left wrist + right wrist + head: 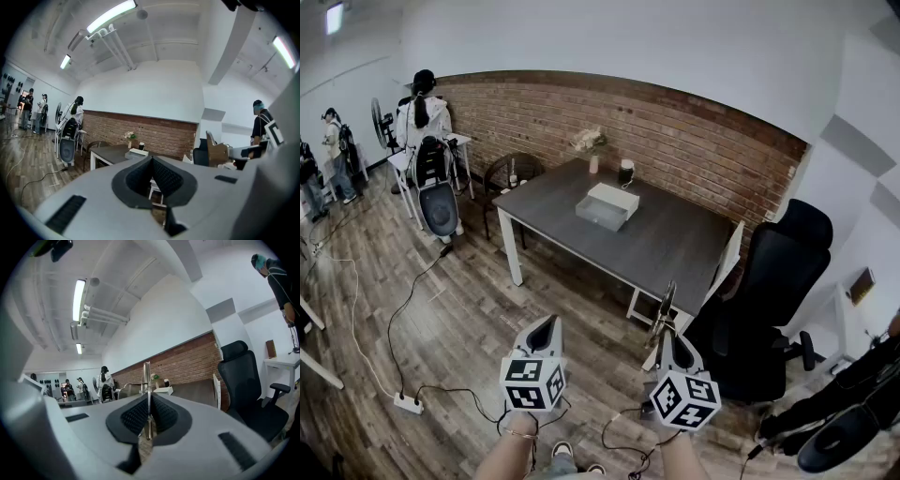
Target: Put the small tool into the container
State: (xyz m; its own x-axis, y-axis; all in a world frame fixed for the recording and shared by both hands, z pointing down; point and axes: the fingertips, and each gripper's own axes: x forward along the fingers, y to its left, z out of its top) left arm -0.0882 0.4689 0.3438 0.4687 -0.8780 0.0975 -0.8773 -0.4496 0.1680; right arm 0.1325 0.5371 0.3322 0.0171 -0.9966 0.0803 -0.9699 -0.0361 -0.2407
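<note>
A white open container (pixel 607 206) stands near the middle of the dark grey table (pixel 675 244), far ahead of both grippers. It also shows small in the left gripper view as the container (pixel 139 152) and in the right gripper view as the container (pixel 161 390). My right gripper (pixel 670 339) is shut on a thin metal tool (pixel 661 314), whose blade sticks up between the pads as the tool (pixel 147 380). My left gripper (pixel 546 330) is held beside it over the wooden floor. Its pads (pixel 164 176) meet with nothing between them.
A black office chair (pixel 769 300) and a white chair (pixel 727 262) stand at the table's right end. A black cup (pixel 626 172) and a vase of flowers (pixel 592 145) sit at the table's far edge. A power strip (pixel 408 403) with cables lies on the floor at left. People stand at far left.
</note>
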